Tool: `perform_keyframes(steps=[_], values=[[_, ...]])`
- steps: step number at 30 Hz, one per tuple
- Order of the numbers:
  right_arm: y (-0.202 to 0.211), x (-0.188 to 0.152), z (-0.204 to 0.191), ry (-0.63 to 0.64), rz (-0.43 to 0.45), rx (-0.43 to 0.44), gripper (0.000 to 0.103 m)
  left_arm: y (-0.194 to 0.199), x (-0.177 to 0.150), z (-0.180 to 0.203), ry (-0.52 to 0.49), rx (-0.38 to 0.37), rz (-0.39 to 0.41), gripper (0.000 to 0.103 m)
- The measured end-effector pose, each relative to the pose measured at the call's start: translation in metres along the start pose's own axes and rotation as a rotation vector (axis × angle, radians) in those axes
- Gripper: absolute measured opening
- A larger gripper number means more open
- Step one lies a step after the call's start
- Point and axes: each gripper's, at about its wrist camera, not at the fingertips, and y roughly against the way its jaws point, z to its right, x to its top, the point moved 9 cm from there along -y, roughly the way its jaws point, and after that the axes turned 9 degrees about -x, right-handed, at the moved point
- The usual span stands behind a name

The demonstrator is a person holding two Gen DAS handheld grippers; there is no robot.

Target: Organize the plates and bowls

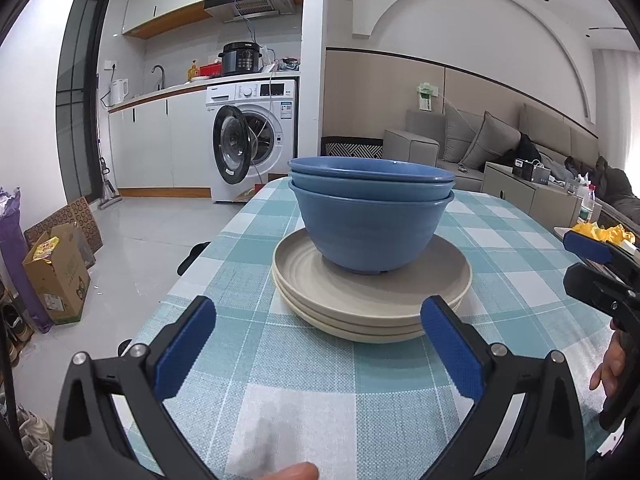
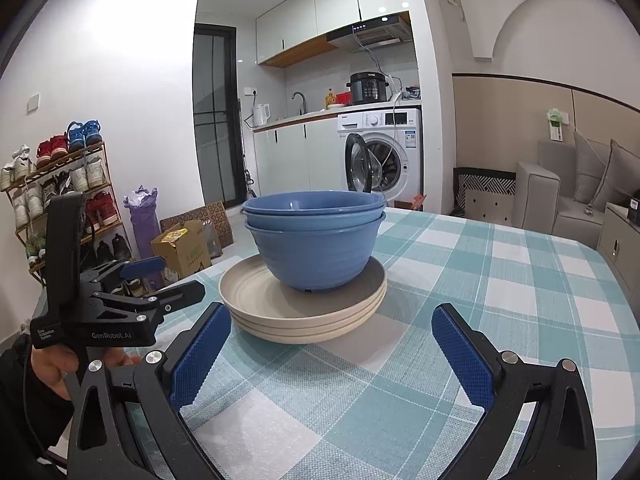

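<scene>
Two nested blue bowls (image 1: 370, 216) stand on a stack of three beige plates (image 1: 360, 300) on the checked tablecloth. The bowls (image 2: 314, 240) and plates (image 2: 276, 308) also show in the right wrist view. My left gripper (image 1: 318, 312) is open and empty, just short of the plates' near rim. My right gripper (image 2: 330, 320) is open and empty, also just short of the plates. The left gripper (image 2: 160, 276) shows at the left of the right wrist view, and the right gripper (image 1: 588, 252) at the right edge of the left wrist view.
The table (image 1: 280, 400) has a teal and white checked cloth. A yellow item (image 1: 604, 234) lies at its right edge. Beyond are a washing machine (image 1: 252, 140) with open door, cardboard boxes (image 1: 56, 272), a shoe rack (image 2: 60, 192) and a sofa (image 1: 500, 140).
</scene>
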Motion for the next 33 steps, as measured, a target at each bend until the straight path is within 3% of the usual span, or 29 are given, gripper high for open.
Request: perform_keyframes(steps=[33], values=[[0.0097, 0.0024, -0.0057, 0.023, 0.035, -0.001, 0.102, 0.0023, -0.0012, -0.0025, 0.010, -0.003, 0.019, 0.103]])
